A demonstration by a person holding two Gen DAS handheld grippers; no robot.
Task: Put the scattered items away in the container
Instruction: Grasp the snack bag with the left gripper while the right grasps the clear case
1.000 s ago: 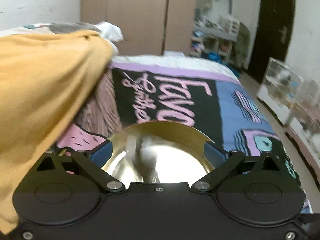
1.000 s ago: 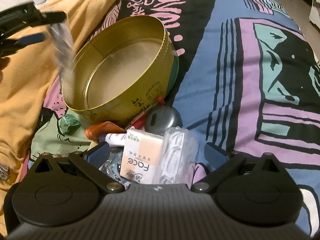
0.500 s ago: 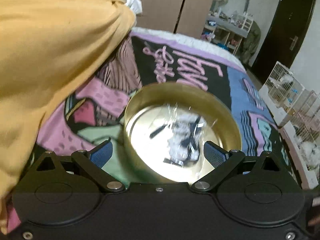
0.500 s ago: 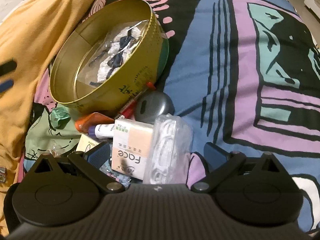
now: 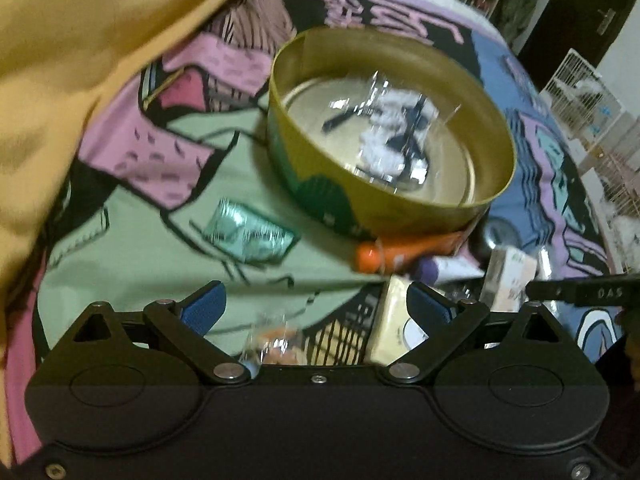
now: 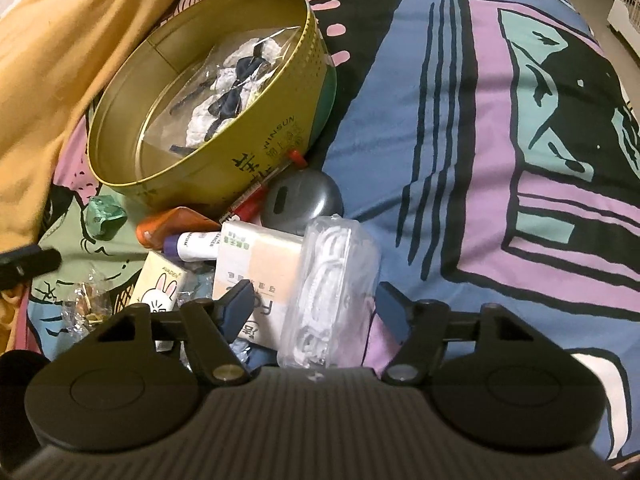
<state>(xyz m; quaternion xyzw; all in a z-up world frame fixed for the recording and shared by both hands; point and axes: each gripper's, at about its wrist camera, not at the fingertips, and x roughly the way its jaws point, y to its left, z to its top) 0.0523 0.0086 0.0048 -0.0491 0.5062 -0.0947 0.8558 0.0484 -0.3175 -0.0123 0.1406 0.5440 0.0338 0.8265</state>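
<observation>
The round gold tin [image 5: 492,148] [image 6: 280,160] rests on the patterned bedspread with a clear bag of white and dark pieces [image 5: 396,136] [image 6: 228,84] inside. My left gripper [image 5: 316,308] is open and empty, low over the spread in front of the tin, near a clear wrapper [image 5: 276,340] and a cream tissue pack [image 5: 394,328]. My right gripper [image 6: 316,304] has its jaws closing around a clear case of white cable [image 6: 332,284] and a "Face" tissue pack [image 6: 260,268]; the pads do not visibly press on them.
Before the tin lie a green packet [image 6: 105,216], an orange item [image 6: 176,224], a purple-capped tube [image 6: 196,244], a red pen [image 6: 256,200], a grey oval case [image 6: 304,200] and a rabbit tissue pack [image 6: 160,292]. A yellow cloth [image 5: 80,60] is heaped on the left.
The clear bag left my left gripper and now lies in the tin. The left gripper has sunk and tipped down towards the scattered items. The right jaws have narrowed around the cable case.
</observation>
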